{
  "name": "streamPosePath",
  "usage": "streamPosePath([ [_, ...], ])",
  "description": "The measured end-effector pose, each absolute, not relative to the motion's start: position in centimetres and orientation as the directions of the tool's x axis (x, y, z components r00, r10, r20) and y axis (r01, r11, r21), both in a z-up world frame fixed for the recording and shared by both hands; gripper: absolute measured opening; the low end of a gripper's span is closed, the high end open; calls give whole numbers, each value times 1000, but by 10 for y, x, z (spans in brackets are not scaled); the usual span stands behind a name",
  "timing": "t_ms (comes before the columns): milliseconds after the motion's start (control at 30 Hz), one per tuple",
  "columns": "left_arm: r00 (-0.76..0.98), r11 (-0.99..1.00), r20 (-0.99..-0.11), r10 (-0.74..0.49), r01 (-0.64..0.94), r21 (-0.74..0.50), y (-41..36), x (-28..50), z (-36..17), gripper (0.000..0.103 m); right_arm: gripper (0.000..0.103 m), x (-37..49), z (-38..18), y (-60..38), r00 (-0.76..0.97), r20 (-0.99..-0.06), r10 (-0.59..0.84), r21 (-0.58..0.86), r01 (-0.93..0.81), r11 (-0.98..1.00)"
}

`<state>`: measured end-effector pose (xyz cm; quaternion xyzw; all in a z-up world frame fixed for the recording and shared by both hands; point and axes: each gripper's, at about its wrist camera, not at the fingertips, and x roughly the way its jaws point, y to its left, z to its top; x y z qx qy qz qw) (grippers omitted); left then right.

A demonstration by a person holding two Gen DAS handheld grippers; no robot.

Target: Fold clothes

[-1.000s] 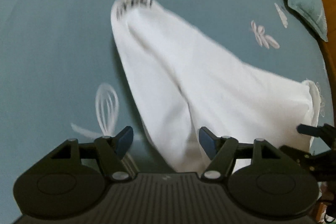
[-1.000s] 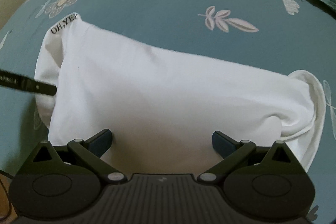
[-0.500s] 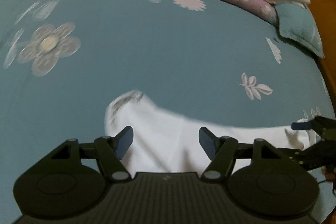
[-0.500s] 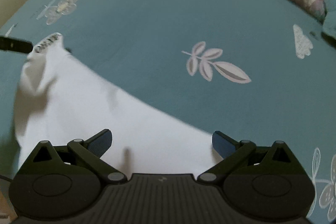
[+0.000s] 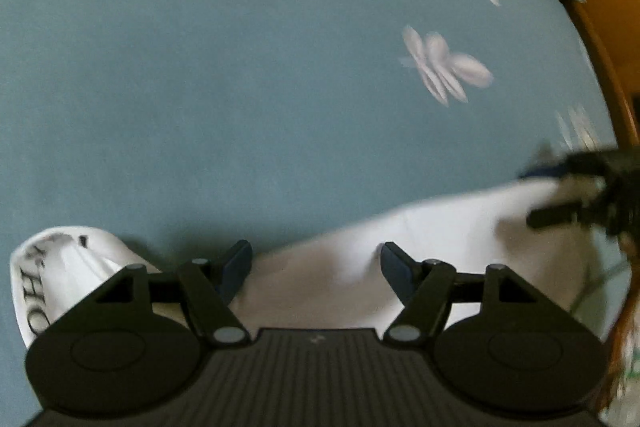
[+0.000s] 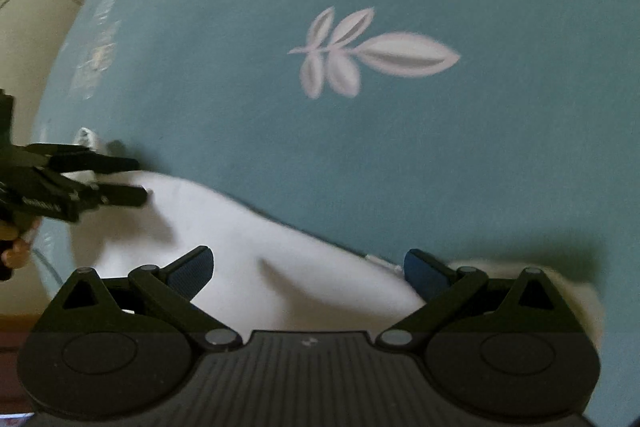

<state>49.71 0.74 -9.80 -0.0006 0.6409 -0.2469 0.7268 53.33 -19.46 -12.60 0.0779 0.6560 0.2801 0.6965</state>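
While both spread, two grippers: left gripper, right gripper; one white garment.

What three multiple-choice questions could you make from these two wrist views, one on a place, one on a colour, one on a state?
1. Where does the white garment lie?
A. on the bedspread
B. on a chair
C. in a basket

2. What colour is the bedspread?
A. red with stripes
B. teal with pale leaf and flower prints
C. plain black

3. How stands the left claw?
A. shut on a pillow
B. shut on the garment
C. open above the garment

Answers:
1 A, the white cloth spreads flat on the bed cover in both views.
2 B, a pale leaf print shows on teal fabric.
3 C, its blue pads stand apart with cloth showing between them, unpinched.
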Motion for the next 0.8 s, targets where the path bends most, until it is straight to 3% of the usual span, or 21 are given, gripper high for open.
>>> streamPosePath([
  [200,-34,842,-937,-346,429,-327,12,453,-92,75,103,489,-113,-185,-113,-847,520,525,-340,780],
  [433,-92,860,-939,-331,381,-340,16,415,-108,78,103,434,-126,-166,-203,-865,459,501,-393,771],
  [633,-30,863,-940,-340,387,-325,11,412,-90,78,103,423,-125,-157,-190,-877,441,480,-387,787],
  [800,105,816,-899,-426,473,-332,-9,435,-46,78,103,435,-97,-164,-109,-877,469,466,-433,771],
])
